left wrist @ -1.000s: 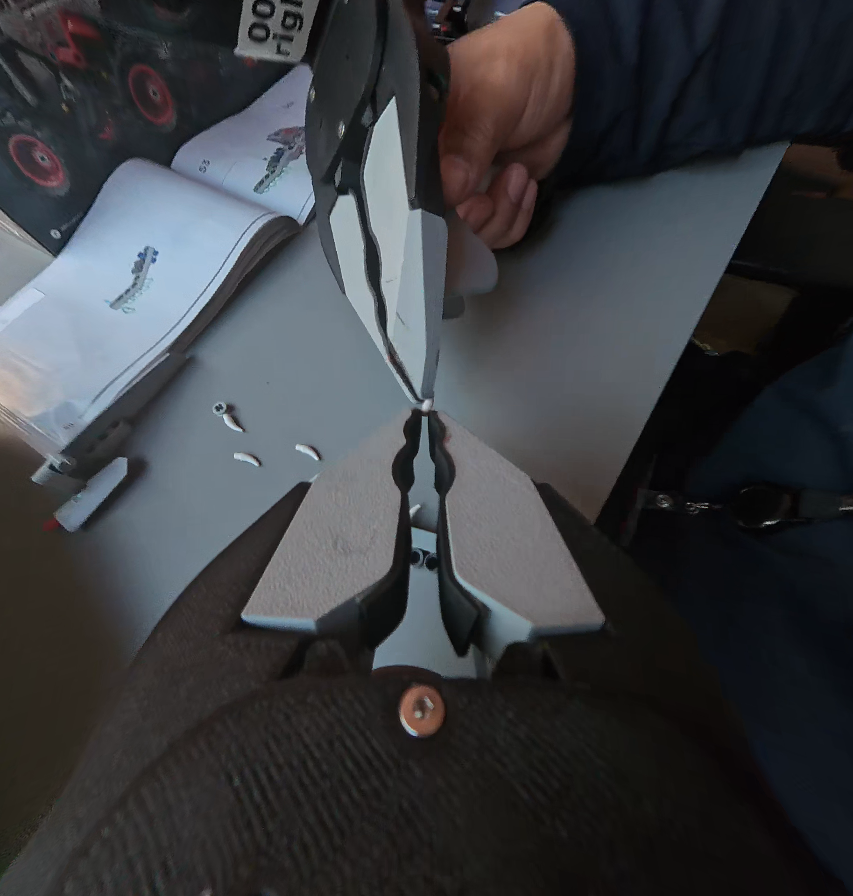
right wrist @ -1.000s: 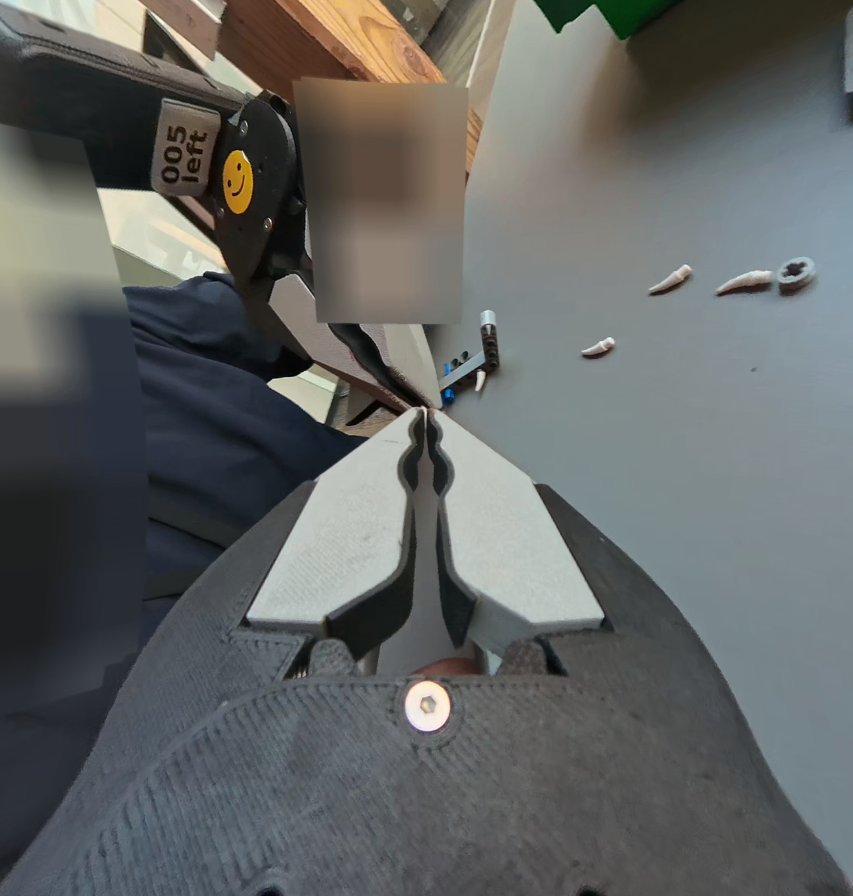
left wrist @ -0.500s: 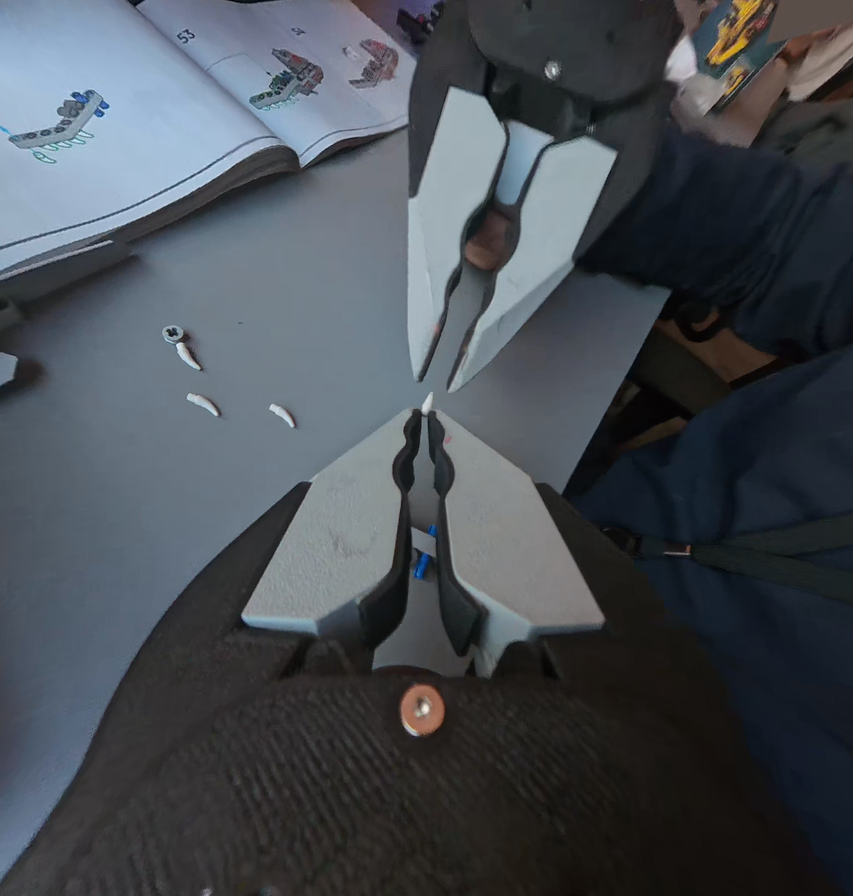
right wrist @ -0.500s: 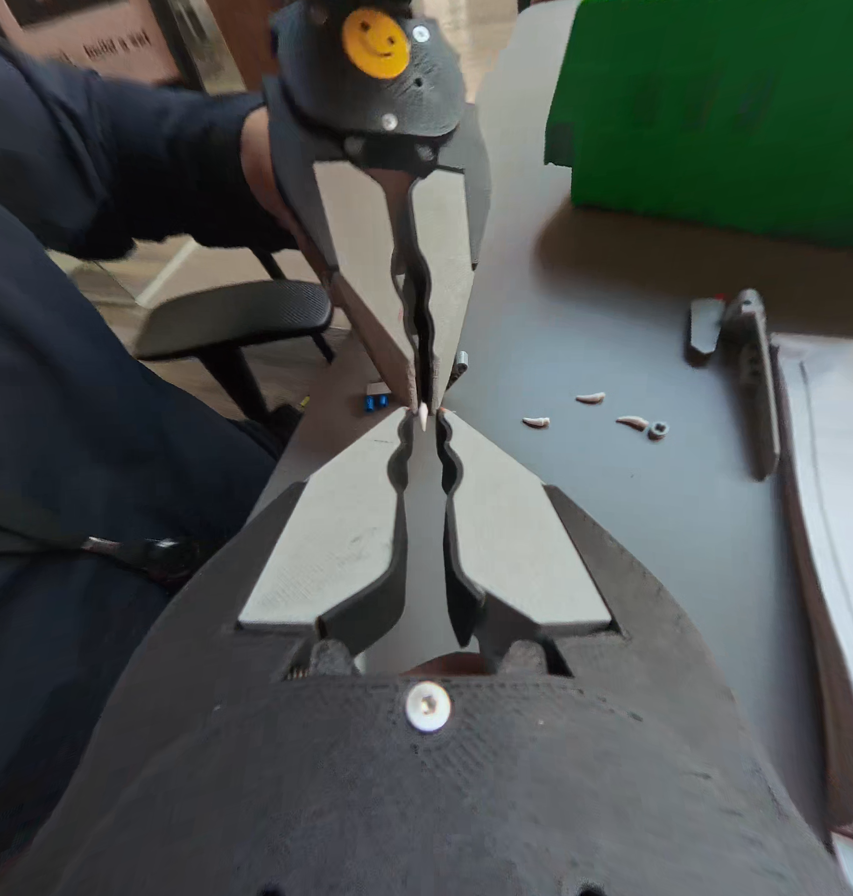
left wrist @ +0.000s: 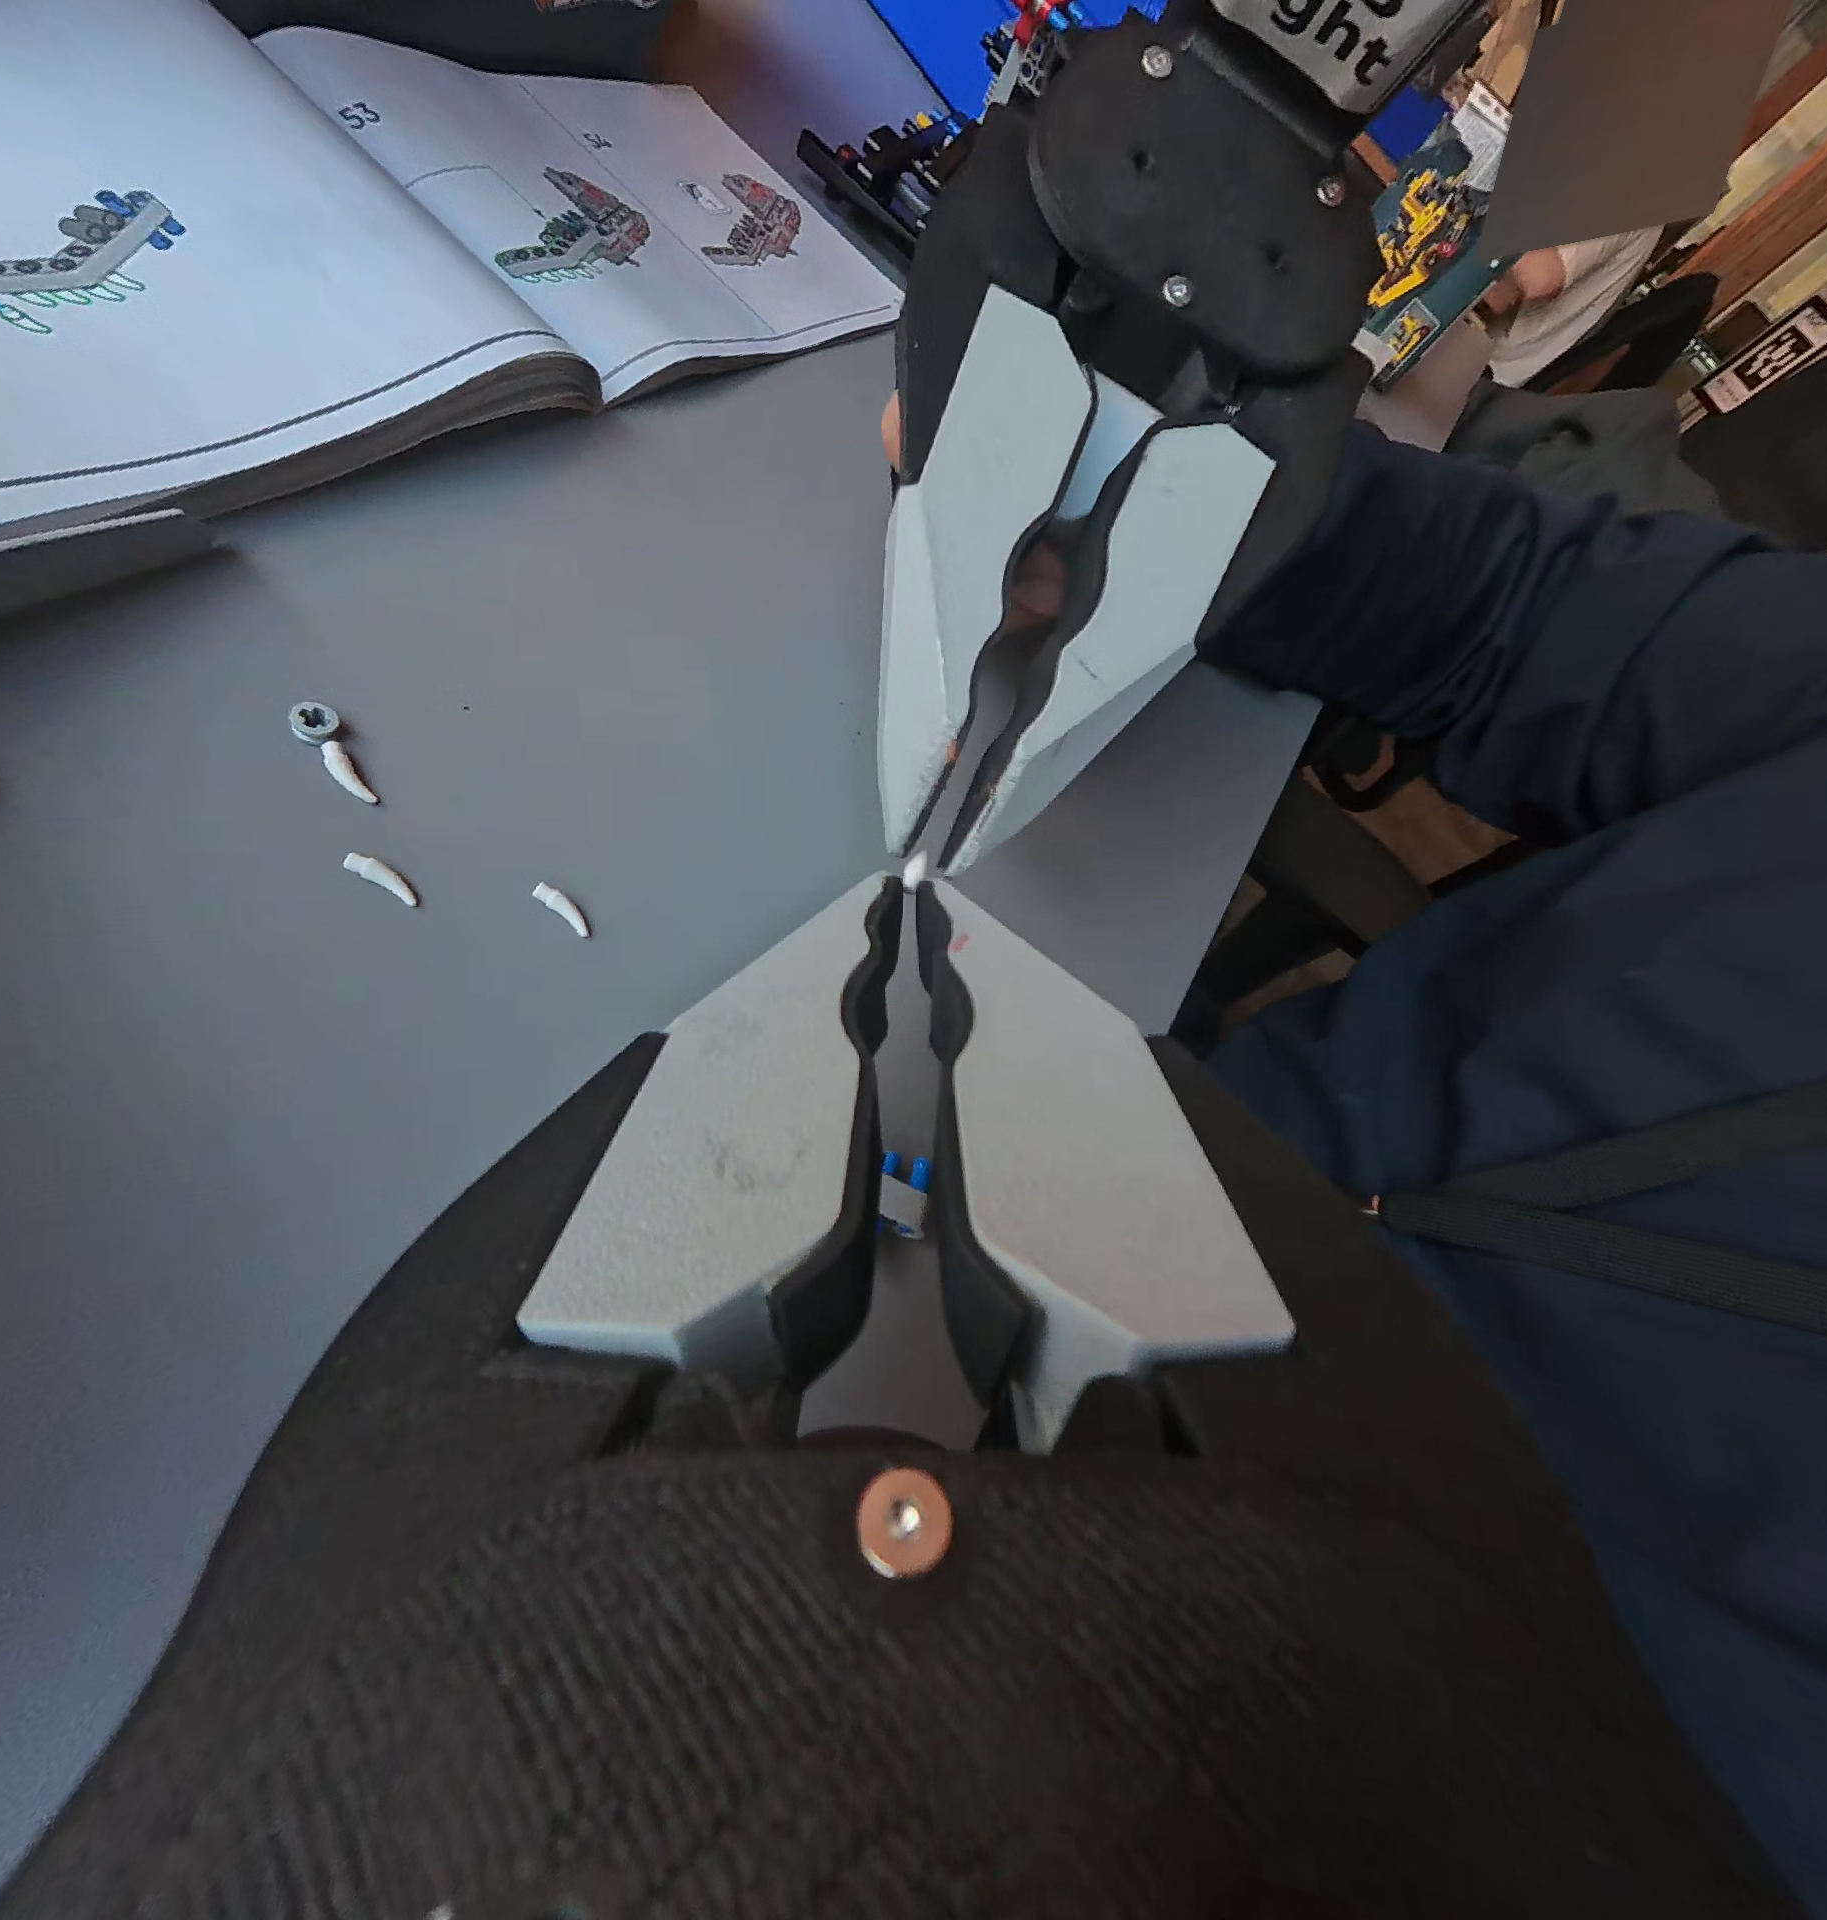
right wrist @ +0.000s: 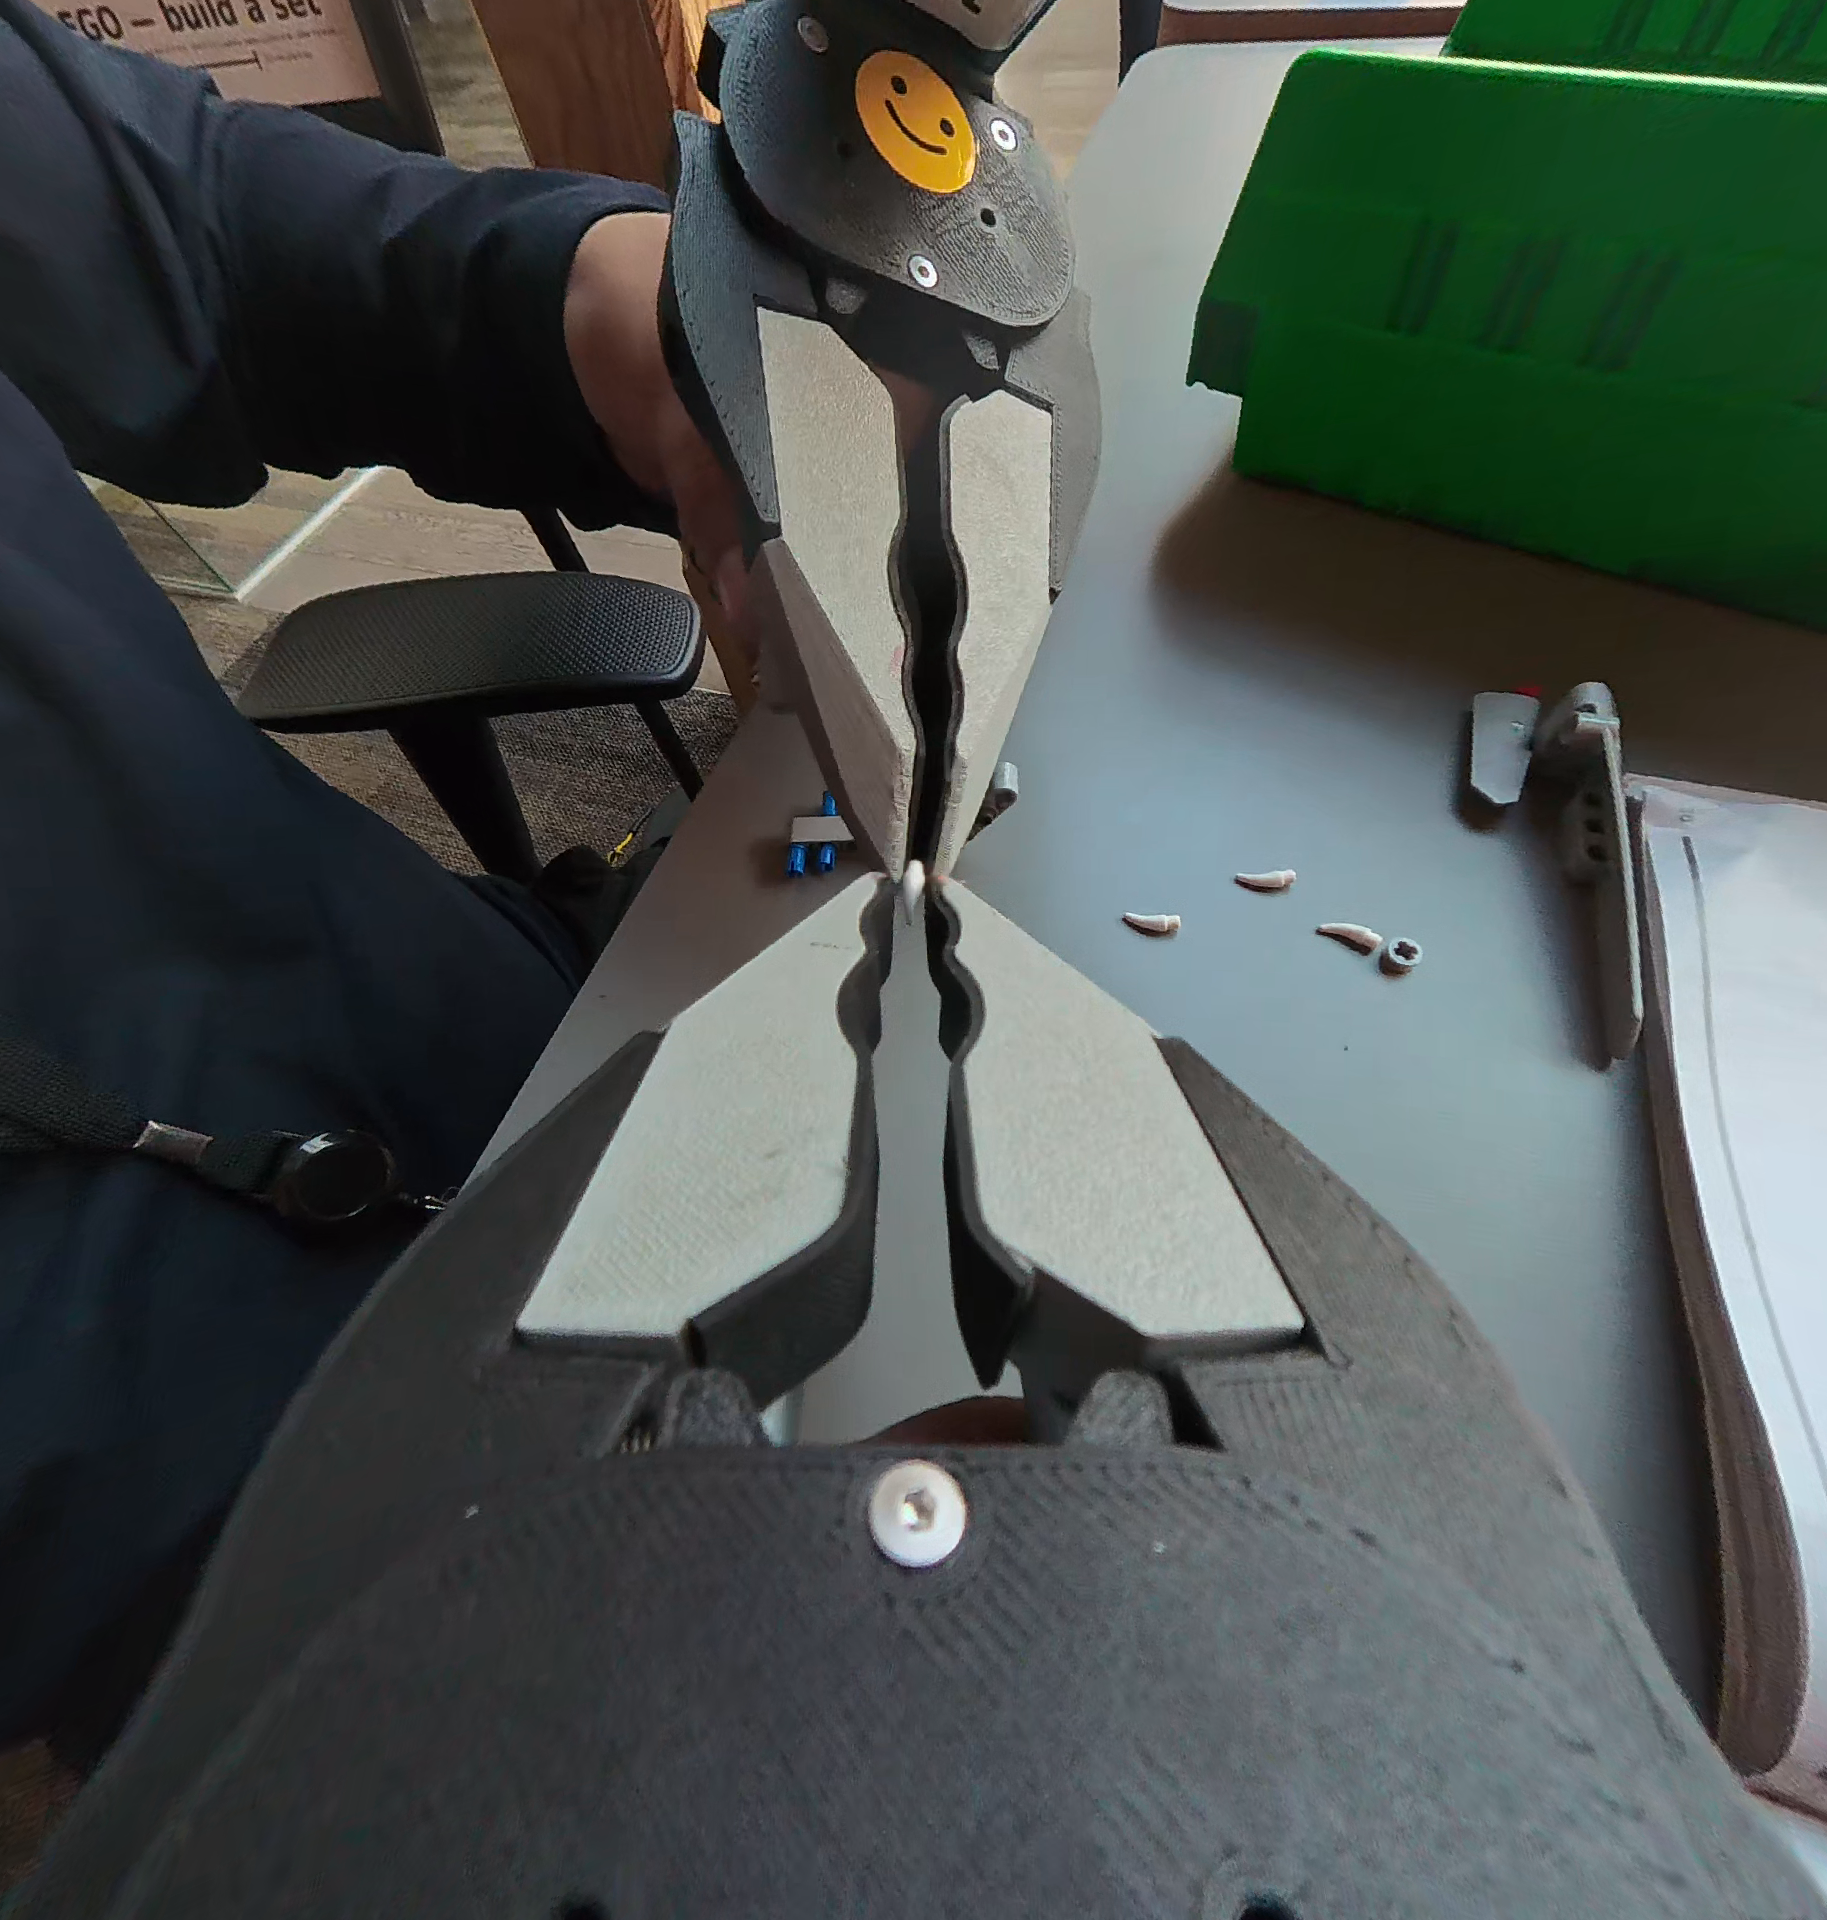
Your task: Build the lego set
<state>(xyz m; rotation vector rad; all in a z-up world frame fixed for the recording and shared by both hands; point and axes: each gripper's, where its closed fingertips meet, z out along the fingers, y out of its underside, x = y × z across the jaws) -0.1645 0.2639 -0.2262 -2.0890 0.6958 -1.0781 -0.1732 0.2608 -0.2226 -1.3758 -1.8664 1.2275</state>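
The left gripper [left wrist: 907, 896] and the right gripper [right wrist: 909, 894] meet tip to tip above the grey table [left wrist: 597, 644]; the small white curved plastic tooth piece [right wrist: 911, 885] sits between them, pinched by the left gripper's nearly closed fingers; the right gripper's fingers are narrowed around its point, though whether they grip it cannot be told; three more white tooth pieces [left wrist: 379, 879] and a small grey round bush [left wrist: 314, 720] lie on the table near the open instruction booklet [left wrist: 265, 270].

Page numbers on open instruction booklet [left wrist: 369, 260]. Printed tag [left wrist: 1335, 42] atop right gripper [left wrist: 930, 854]. Smiley sticker [right wrist: 914, 123] on left gripper [right wrist: 924, 854]. Lettered sign [right wrist: 192, 31] behind.
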